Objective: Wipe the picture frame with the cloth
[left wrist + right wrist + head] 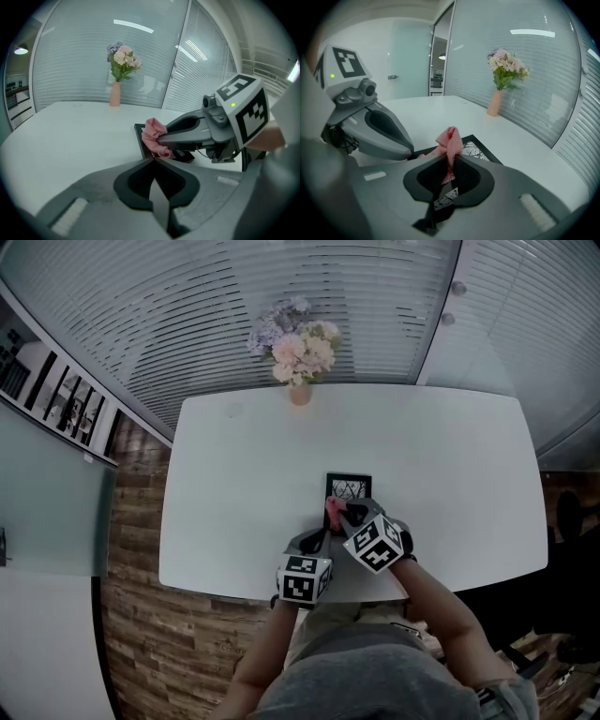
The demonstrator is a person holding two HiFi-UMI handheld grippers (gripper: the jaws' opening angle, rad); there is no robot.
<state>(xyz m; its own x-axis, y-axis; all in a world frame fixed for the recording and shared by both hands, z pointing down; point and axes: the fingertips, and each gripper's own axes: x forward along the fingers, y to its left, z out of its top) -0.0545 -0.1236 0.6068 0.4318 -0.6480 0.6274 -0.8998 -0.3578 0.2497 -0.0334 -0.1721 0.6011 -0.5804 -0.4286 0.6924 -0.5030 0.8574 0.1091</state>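
Pinching the pink cloth (449, 140) against the near edge of the picture frame (349, 489) lying on the table (234, 521), the right gripper (448, 158) seems just starting to wipe, most of the frame left, while the left gripper (152, 161), jaws pressed together, sits beside its corner.

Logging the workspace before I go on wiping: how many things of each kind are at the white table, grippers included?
Picture frame: 1
Pink cloth: 1, pinched in the right gripper
Vase of flowers: 1
Grippers: 2, the left gripper and the right
Total: 5
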